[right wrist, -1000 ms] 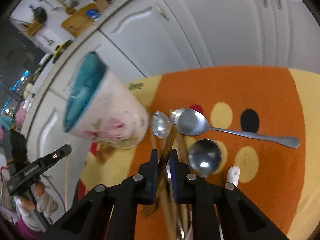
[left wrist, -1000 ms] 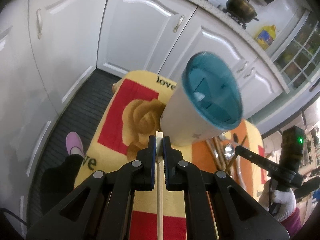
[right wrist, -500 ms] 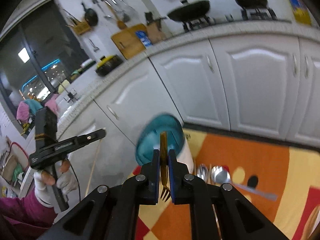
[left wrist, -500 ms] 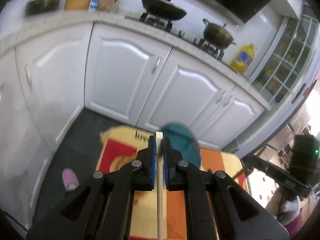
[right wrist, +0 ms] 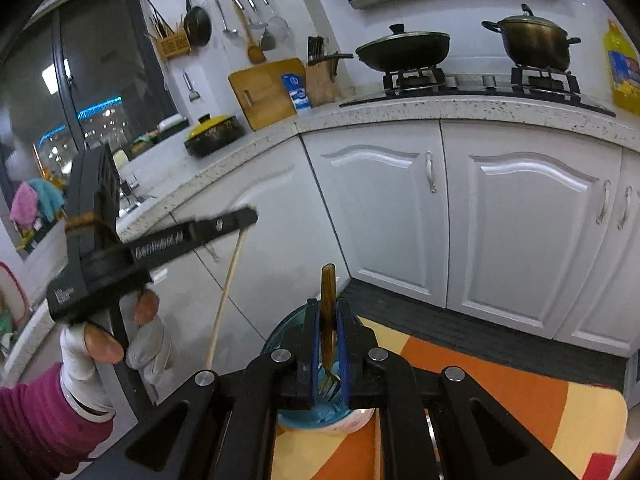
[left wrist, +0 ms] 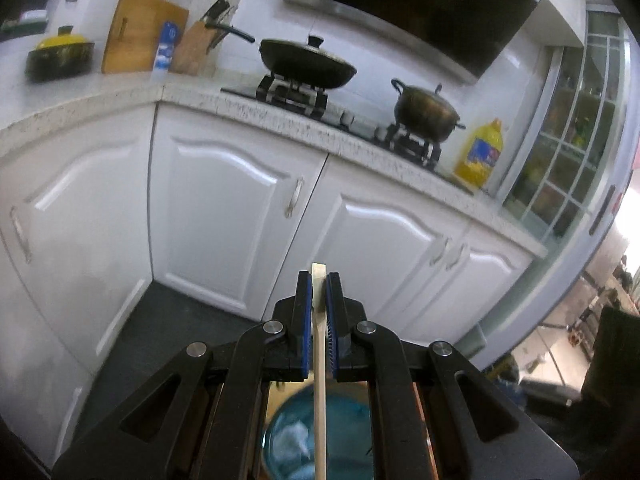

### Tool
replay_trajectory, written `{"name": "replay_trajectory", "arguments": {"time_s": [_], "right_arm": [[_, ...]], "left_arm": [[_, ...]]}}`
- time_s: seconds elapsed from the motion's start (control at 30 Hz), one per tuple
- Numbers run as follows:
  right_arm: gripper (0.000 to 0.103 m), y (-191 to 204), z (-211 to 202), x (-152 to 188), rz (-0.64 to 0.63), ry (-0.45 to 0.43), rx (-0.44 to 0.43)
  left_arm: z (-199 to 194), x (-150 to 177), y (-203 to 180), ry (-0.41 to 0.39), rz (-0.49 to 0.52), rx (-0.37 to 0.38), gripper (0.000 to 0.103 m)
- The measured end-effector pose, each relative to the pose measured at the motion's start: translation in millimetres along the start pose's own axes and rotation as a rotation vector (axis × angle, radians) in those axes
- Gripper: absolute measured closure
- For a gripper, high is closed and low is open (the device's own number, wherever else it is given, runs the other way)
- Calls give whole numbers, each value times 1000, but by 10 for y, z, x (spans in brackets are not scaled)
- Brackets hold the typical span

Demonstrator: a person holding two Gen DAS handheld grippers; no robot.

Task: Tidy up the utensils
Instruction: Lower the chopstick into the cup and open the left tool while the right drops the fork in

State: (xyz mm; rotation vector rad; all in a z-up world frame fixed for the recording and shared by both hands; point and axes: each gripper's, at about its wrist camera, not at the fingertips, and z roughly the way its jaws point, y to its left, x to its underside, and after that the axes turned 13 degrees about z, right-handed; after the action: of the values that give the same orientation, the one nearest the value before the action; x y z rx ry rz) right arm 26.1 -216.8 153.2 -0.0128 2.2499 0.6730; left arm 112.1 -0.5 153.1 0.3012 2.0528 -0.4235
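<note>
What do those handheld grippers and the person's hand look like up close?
Each gripper is black plastic with silver rivets and blue pads: the left gripper, the right gripper. The left one's side bears white lettering. The left hand wears a white fingerless glove under a magenta sleeve.

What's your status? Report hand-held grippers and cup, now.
Left hand-held gripper shut on chopstick. Right hand-held gripper shut on fork, tines down. Cup below both. Nothing in the way.

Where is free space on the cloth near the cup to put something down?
In the right wrist view, the orange and yellow cloth lies bare to the right of the cup, up to the dark floor mat. Above the cup it is crowded: fork and chopstick hang there.
</note>
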Motion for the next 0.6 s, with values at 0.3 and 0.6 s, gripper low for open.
{"name": "replay_trajectory", "arguments": {"time_s": [0.3, 0.6], "right_arm": [[96, -39, 246, -52, -21, 12, 16], [96, -48, 467, -20, -57, 65, 30]], "left_arm": [[270, -128, 3, -112, 75, -73, 98], [476, 34, -81, -105, 141, -90, 98]]}}
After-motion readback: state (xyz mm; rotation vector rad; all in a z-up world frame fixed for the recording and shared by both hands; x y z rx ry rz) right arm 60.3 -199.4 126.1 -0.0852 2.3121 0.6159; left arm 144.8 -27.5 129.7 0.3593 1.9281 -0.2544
